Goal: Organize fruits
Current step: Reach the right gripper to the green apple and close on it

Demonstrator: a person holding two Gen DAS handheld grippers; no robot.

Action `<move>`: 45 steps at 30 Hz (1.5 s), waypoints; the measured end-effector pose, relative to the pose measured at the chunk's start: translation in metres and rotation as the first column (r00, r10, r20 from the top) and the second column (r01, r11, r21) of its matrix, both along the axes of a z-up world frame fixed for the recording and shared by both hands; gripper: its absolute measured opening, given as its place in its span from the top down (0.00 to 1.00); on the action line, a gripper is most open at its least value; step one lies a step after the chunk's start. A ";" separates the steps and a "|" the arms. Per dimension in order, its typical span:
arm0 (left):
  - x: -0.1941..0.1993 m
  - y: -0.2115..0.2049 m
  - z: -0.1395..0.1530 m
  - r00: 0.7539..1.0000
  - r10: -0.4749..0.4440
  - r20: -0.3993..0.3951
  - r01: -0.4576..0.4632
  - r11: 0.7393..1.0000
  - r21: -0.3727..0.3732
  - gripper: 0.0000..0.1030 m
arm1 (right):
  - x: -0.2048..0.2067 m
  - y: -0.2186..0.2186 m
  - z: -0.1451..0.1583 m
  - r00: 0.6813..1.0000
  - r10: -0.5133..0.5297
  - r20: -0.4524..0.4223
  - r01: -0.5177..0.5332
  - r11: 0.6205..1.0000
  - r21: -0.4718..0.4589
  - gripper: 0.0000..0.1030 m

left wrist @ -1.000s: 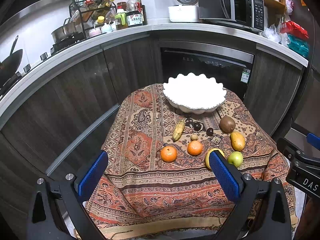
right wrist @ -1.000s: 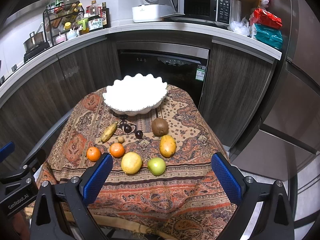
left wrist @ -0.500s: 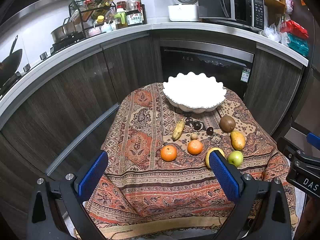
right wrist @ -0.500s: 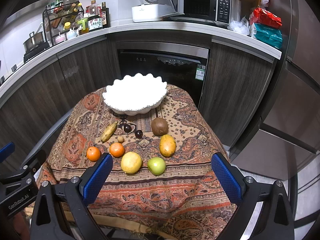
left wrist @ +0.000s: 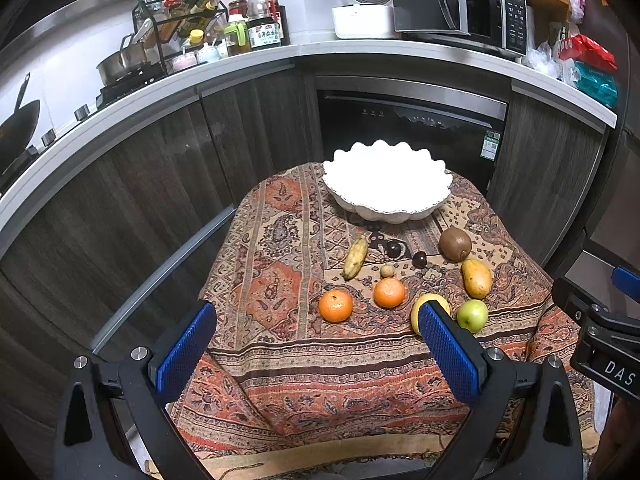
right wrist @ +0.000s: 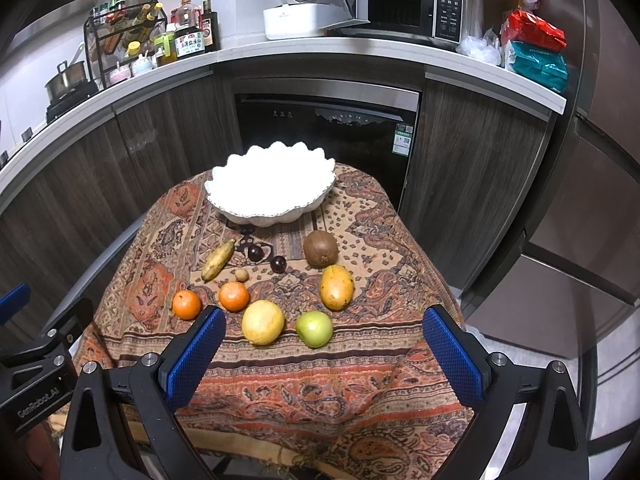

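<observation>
Both the left gripper (left wrist: 316, 350) and right gripper (right wrist: 324, 354) were wide apart, holding nothing. The fruits (right wrist: 263, 322) lay on the cloth (right wrist: 320, 380) before the empty bowl (right wrist: 270, 190); round ones could roll off if nudged.

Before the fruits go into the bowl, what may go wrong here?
1. The round fruits, like the green apple and yellow fruit, lie near the front edge of the draped cloth; a nudge may roll them off.
2. The two dark fruits are small and may slip from a wide gripper.
</observation>
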State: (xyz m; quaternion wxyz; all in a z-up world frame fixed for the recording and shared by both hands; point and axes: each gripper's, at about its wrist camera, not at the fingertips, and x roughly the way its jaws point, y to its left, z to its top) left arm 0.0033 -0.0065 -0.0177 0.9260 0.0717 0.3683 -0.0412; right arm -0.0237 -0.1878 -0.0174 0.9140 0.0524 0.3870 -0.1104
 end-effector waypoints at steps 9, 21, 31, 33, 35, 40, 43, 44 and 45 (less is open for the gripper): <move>0.016 -0.007 -0.009 0.999 -0.018 -0.036 0.018 1.000 0.014 0.00 | 0.012 -0.005 -0.013 0.999 -0.004 -0.036 0.004 1.000 0.021 0.03; 0.040 -0.010 -0.029 0.995 -0.024 -0.092 0.026 1.000 0.018 0.00 | 0.035 -0.009 -0.035 0.996 -0.001 -0.092 0.003 1.000 0.024 0.03; 0.057 -0.018 -0.049 0.993 -0.032 -0.111 0.035 0.999 0.021 0.00 | 0.051 -0.012 -0.058 0.991 0.000 -0.135 0.002 1.000 0.021 0.03; 0.060 -0.020 -0.054 0.993 -0.034 -0.117 0.036 0.999 0.020 0.00 | 0.054 -0.013 -0.063 0.990 0.001 -0.141 0.000 1.000 0.013 0.03; 0.063 -0.021 -0.059 0.992 -0.035 -0.119 0.038 0.999 0.021 0.00 | 0.057 -0.014 -0.069 0.989 0.003 -0.148 -0.002 1.000 0.008 0.03; 0.070 -0.027 -0.073 0.993 -0.038 -0.116 0.042 0.998 0.037 0.00 | 0.068 -0.017 -0.089 0.983 0.013 -0.181 -0.012 1.000 0.009 0.04; 0.074 -0.030 -0.085 0.991 -0.042 -0.128 0.049 0.998 0.047 0.00 | 0.072 -0.018 -0.103 0.979 0.022 -0.202 -0.021 1.000 0.007 0.07; 0.076 -0.031 -0.089 0.990 -0.044 -0.135 0.051 0.997 0.049 0.00 | 0.074 -0.019 -0.108 0.977 0.025 -0.210 -0.024 1.000 0.005 0.09; 0.077 -0.032 -0.093 0.989 -0.046 -0.141 0.053 0.997 0.050 0.00 | 0.076 -0.020 -0.112 0.976 0.027 -0.218 -0.027 1.000 0.006 0.10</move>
